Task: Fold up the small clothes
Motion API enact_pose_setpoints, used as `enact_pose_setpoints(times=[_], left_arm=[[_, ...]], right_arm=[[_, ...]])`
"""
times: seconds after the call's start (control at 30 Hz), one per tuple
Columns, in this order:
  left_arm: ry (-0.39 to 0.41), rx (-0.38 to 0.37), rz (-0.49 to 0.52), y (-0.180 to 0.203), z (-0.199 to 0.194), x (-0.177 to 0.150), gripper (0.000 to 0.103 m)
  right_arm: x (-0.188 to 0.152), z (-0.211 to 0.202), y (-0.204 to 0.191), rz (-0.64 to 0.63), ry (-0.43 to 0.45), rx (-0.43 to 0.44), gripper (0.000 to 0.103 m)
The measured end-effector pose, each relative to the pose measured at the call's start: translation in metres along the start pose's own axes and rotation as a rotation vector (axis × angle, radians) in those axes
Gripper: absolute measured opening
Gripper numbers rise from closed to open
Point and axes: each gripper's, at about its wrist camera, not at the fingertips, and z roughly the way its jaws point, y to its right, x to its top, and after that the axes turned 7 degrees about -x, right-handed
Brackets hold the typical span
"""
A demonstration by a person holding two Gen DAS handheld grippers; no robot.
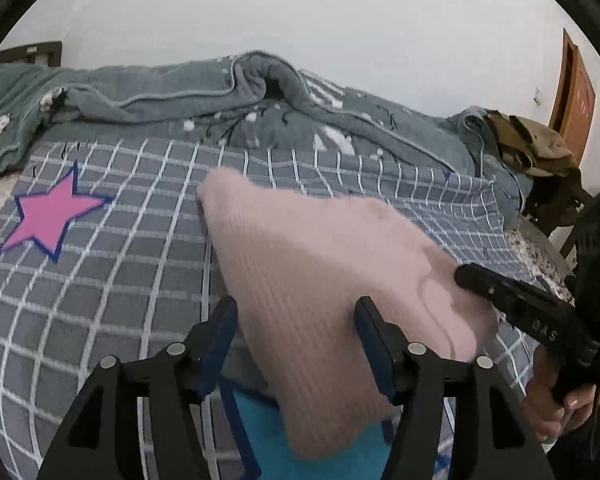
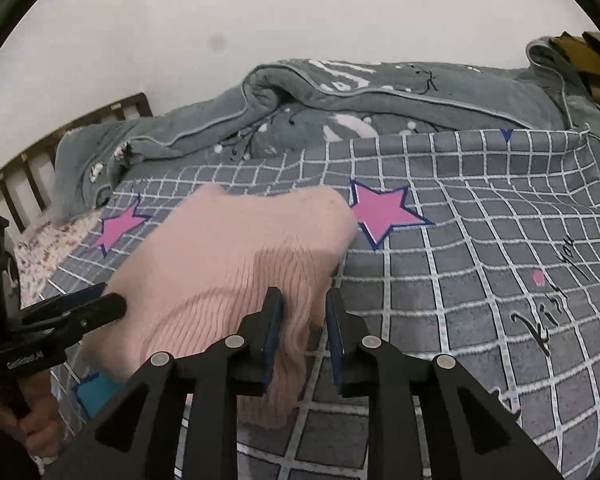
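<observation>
A pink ribbed knit garment (image 1: 300, 248) (image 2: 228, 248) lies blurred on the grey checked bedspread (image 1: 120, 264) (image 2: 480, 280), its near edge reaching towards both cameras. My left gripper (image 1: 294, 308) stands open; the cloth's near left part lies between its wide-apart fingers without being pinched. My right gripper (image 2: 304, 300) is open by a narrow gap, with the garment's near right corner against its left finger (image 2: 274, 308) and a gap on the other side. Each gripper shows in the other view: the right gripper (image 1: 464, 274) at the cloth's right edge, the left gripper (image 2: 108, 298) at its left edge.
A grey-green blanket (image 1: 220, 100) (image 2: 380, 96) is bunched along the back of the bed. Pink stars (image 1: 48, 216) (image 2: 384, 212) mark the bedspread. A blue patch (image 1: 260, 420) shows under the garment. A chair with olive clothing (image 1: 540, 148) and a wooden door (image 1: 576, 92) stand at the right.
</observation>
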Motion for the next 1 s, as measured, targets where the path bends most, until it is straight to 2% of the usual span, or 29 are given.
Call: enact_pose_setpoints(times=[0.27,0.37,0.43,0.53,0.7,1.0], left_arm=[[0.004,-0.016,-0.066,-0.014,0.025,0.034,0.061],[-0.027,0.015,-0.066,-0.015,0.038,0.040,0.061],[-0.059,0.020,-0.071,-0.017,0.048,0.040,0.061],[-0.079,0.065,-0.050,-0.015,0.056,0.039,0.061],[-0.086,0.073,-0.063,-0.018,0.059,0.039,0.063],[-0.099,0.068,-0.097,-0.022,0.057,0.031,0.068]], right_arm=[[0.022,0.009,-0.006,-0.030,0.059,0.001,0.023],[0.024,0.017,-0.006,-0.022,0.052,0.015,0.023],[0.022,0.028,-0.006,-0.022,0.010,0.005,0.023],[0.014,0.045,-0.010,-0.060,-0.039,-0.089,0.023],[0.015,0.044,-0.004,-0.037,-0.045,-0.068,0.023],[0.012,0.033,0.001,-0.021,-0.035,-0.046,0.031]])
